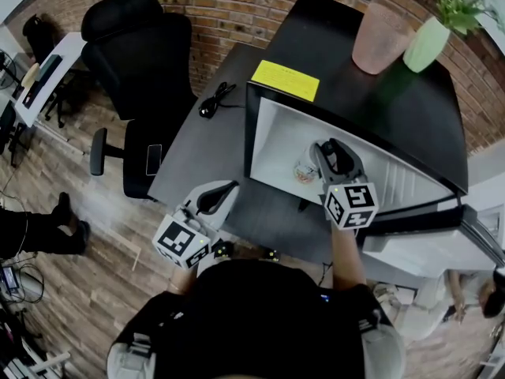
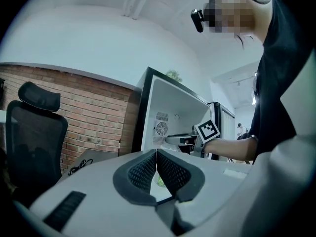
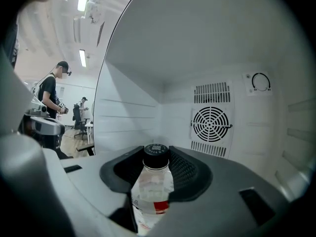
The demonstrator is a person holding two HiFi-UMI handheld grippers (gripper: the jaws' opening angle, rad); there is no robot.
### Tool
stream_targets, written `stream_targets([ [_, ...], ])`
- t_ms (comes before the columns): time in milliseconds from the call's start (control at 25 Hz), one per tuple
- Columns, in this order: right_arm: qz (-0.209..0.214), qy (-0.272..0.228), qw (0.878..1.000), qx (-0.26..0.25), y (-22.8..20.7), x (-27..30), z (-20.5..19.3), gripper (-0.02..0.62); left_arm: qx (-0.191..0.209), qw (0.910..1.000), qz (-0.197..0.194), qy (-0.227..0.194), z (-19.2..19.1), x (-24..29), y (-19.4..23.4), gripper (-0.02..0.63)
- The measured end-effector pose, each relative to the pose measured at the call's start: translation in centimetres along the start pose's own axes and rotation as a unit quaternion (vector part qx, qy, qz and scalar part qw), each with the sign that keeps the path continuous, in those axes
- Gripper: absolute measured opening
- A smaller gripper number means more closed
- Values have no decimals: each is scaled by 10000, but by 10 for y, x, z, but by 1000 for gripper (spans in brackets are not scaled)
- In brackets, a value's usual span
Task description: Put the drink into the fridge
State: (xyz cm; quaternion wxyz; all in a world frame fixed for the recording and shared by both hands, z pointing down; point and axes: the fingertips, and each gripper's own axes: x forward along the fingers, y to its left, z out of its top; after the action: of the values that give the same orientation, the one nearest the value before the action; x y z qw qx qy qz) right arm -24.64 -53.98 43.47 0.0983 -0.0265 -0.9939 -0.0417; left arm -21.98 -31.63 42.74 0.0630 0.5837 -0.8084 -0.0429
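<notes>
So the drink, a clear plastic bottle with a black cap and a red label (image 3: 149,194), is clamped between the padded jaws of the right gripper (image 3: 157,154). That gripper is pushed well inside the small black mini fridge with the white lining (image 1: 272,144), and the round fan grille on the back wall (image 3: 211,123) is seen right ahead of the cap. The fridge door (image 1: 414,220) is swung open off to the right. The left gripper (image 2: 156,155) is held outside over the dark desk (image 1: 201,160), jaws pressed together with nothing in them. The carrying part looks pretty much done. What's left, by the look of it: the bottle set down and let go of, the gripper pulled out, the door shut. Whether the bottle's base is already resting on the fridge floor can't really be made out, probably not quite.
</notes>
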Motion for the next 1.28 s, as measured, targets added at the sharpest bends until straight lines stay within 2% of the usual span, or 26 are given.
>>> stream_targets([
  [440, -56, -92, 9998, 164, 1, -8, -3, 173, 12, 9998, -172, 67, -1, 0, -8, -4],
  [520, -99, -190, 9995, 224, 0, -13, -1, 198, 22, 9998, -200, 66, 1, -2, -9, -3],
  [760, -280, -527, 9973, 420, -2, -47, 10, 206, 60, 9991, -416, 113, -1, 5, -15, -3],
  [1160, -510, -884, 9917, 778, 12, -111, 8, 16, 153, 9936, -1104, 203, -4, 38, -41, -3],
  [1280, -614, -923, 9898, 892, 16, -125, 3, 0, 170, 9918, -1248, 197, -4, 47, -47, -3],
])
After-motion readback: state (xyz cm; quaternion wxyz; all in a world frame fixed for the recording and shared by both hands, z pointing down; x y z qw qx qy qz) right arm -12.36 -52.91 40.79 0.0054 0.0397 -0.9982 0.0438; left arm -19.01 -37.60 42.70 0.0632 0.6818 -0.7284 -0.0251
